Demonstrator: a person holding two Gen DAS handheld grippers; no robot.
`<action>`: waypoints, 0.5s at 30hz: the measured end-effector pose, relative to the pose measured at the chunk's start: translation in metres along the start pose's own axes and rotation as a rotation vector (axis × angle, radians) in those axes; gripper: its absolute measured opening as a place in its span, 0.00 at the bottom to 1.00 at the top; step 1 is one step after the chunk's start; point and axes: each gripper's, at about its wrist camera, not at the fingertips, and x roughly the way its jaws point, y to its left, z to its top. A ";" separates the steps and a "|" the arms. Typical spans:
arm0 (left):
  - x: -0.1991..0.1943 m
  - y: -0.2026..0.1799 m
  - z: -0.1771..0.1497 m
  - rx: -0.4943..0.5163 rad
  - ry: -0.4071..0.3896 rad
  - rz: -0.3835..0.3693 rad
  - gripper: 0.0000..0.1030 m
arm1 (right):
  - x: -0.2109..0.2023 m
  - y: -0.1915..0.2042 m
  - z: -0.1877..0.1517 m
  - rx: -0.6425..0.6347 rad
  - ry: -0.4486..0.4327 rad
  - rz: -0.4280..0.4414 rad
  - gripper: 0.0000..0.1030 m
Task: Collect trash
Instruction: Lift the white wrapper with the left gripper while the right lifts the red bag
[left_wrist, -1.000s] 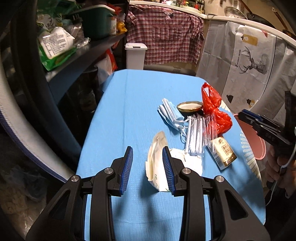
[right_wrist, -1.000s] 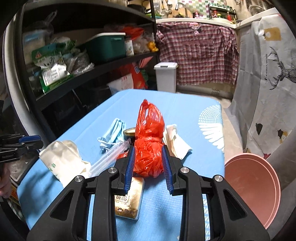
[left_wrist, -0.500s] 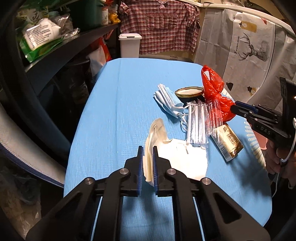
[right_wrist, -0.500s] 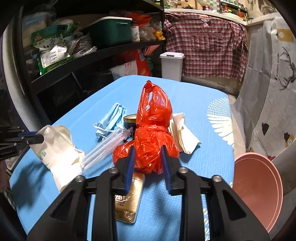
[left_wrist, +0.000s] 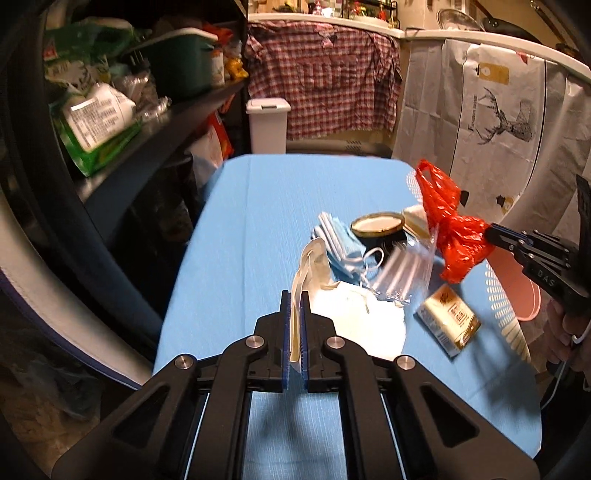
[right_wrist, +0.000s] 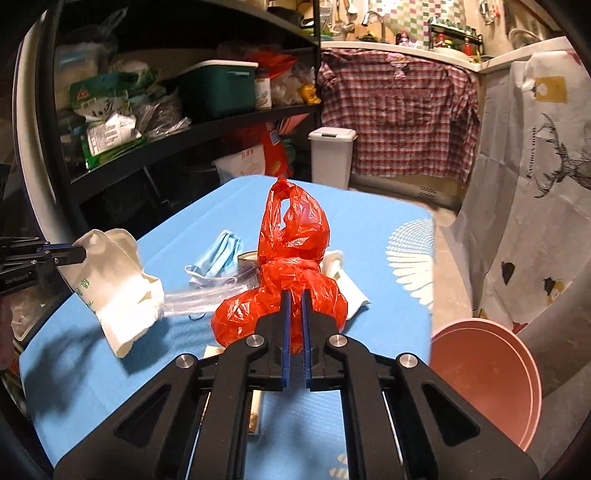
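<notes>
My left gripper (left_wrist: 294, 295) is shut on the edge of a white plastic bag (left_wrist: 360, 321) and holds it lifted above the blue table (left_wrist: 258, 229); the bag also shows in the right wrist view (right_wrist: 118, 288). My right gripper (right_wrist: 295, 295) is shut on a knotted red plastic bag (right_wrist: 291, 258) and holds it off the table; the red bag also shows in the left wrist view (left_wrist: 452, 229). Blue face masks (left_wrist: 338, 240), a clear packet of straws (left_wrist: 400, 273), a jar lid (left_wrist: 376, 223) and a gold carton (left_wrist: 448, 319) lie on the table.
A pink basin (right_wrist: 487, 373) sits beside the table's right edge. A white lidded bin (left_wrist: 267, 125) stands beyond the far end. Dark shelves (right_wrist: 177, 136) packed with goods run along the left. A white folded tissue (right_wrist: 347, 284) lies behind the red bag.
Both grippers closed, the left on the white bag, the right on the red bag. Both bags have since risen off the table.
</notes>
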 end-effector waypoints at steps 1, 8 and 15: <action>-0.003 -0.001 0.001 0.000 -0.008 0.002 0.04 | -0.003 -0.001 0.000 0.002 -0.004 -0.004 0.05; -0.020 0.004 0.007 -0.023 -0.048 0.041 0.04 | -0.025 -0.012 0.003 0.030 -0.039 -0.032 0.05; -0.032 0.005 0.010 -0.042 -0.079 0.045 0.04 | -0.048 -0.015 0.005 0.024 -0.058 -0.042 0.05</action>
